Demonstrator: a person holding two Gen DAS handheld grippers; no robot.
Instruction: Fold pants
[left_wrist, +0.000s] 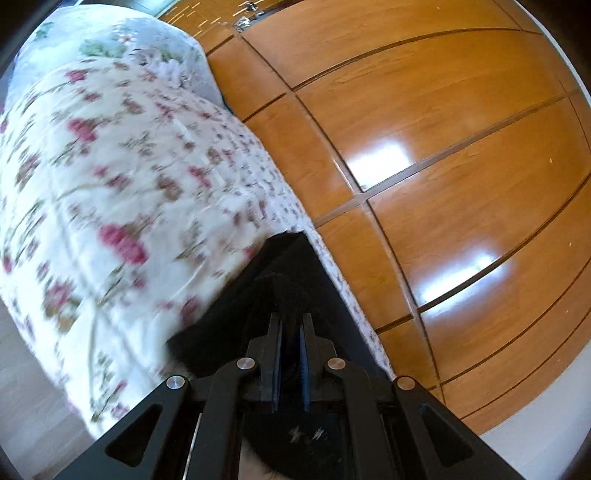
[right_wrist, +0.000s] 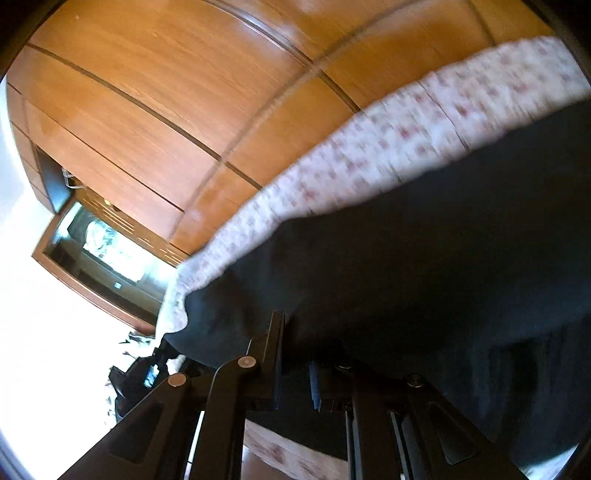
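Note:
The black pants (left_wrist: 288, 266) lie on a bed with a floral quilt (left_wrist: 110, 184). My left gripper (left_wrist: 291, 321) is shut on a fold of them, and the cloth rises to a peak just ahead of the fingertips, near the bed's right edge. In the right wrist view the pants (right_wrist: 424, 258) fill the right half as a wide dark sheet over the quilt (right_wrist: 406, 133). My right gripper (right_wrist: 295, 343) has its jaws drawn close with dark cloth between them. The cloth drapes over and hides the right fingertip. Both views are blurred by motion.
A glossy wooden wardrobe (left_wrist: 443, 147) stands close along the bed's side, also seen in the right wrist view as wardrobe panels (right_wrist: 166, 92). A framed glass panel (right_wrist: 103, 254) sits at its far end, with a dark heap (right_wrist: 140, 373) below. Wood floor (left_wrist: 22, 369) shows at the left.

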